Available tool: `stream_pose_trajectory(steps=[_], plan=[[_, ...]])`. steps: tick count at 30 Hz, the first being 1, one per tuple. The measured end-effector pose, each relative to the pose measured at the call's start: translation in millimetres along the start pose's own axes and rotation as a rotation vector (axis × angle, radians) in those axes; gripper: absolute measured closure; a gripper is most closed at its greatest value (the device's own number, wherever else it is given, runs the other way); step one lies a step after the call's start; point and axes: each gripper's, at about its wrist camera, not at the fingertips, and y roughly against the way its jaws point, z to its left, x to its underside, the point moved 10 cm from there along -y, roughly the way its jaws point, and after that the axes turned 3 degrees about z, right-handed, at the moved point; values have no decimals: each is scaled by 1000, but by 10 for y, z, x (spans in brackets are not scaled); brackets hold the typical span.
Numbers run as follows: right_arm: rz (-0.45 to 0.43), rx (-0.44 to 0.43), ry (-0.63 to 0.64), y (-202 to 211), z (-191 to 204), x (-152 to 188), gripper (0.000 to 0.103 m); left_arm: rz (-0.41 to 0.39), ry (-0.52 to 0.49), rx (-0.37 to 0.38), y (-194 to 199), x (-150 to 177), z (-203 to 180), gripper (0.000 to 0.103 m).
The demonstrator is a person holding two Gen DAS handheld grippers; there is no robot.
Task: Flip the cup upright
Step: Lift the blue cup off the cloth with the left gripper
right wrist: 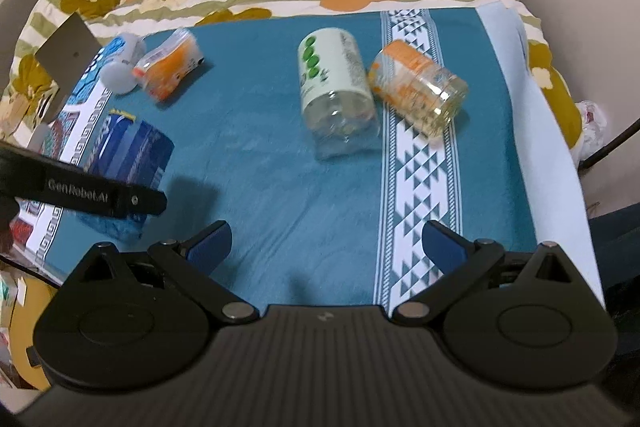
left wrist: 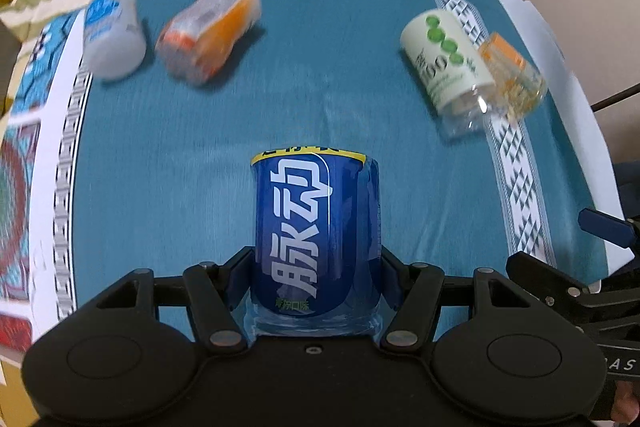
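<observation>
Left tongs (left wrist: 316, 263) clamp the blue cup (left wrist: 314, 231); right tongs (right wrist: 326, 247) gape over teal cloth (right wrist: 260, 187), four cups lying beyond: green-dotted (right wrist: 334, 75), orange (right wrist: 416, 87), another orange (right wrist: 168, 67), white-blue (right wrist: 120, 63).

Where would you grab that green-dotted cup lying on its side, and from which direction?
Grip the green-dotted cup across its round labelled middle, coming from above with one of the fingers on each curved flank. It lies on its side on the teal cloth, clear end toward the camera. The orange-labelled cup lies close on its right, so probably aim nearer the clear end.
</observation>
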Motion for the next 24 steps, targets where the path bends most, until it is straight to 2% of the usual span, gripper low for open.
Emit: stream_pose_trajectory(steps=[6, 14, 24], plan=[[17, -5, 16, -20, 89, 205, 0, 1, 20, -2, -193, 175, 11, 36], [42, 10, 19, -71, 63, 385, 0, -17, 64, 5, -378, 125, 51, 36], [57, 16, 11, -116, 60, 460, 0, -33, 56, -8, -422, 55, 110, 37]])
